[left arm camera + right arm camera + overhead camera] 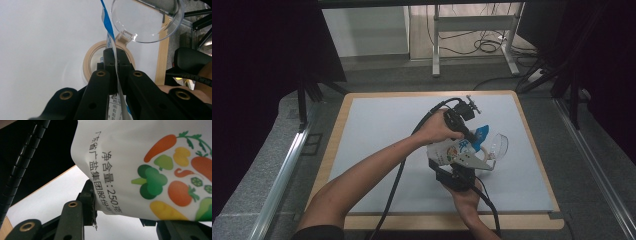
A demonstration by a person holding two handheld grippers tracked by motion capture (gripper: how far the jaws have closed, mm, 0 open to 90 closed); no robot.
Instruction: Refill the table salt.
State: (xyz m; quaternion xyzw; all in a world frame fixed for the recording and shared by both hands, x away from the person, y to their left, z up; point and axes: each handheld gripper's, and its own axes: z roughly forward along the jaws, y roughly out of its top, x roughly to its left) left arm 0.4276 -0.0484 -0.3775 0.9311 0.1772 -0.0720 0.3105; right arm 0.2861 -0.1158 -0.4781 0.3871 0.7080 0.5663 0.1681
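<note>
Two tools hold a bag over a jar

The left tool [116,58], reaching across from the left, is pressed together on the blue top edge of the bag [455,150]; the right tool [117,207], coming up from the near edge, pinches the bag's bottom. Below lies an open jar [93,56] with its clear hinged lid [147,20] flipped back on the tabletop [377,130].

the pouch [150,170] runs off the right gripper view's top and right edges. its lower printed line hides behind a jaw.
</note>
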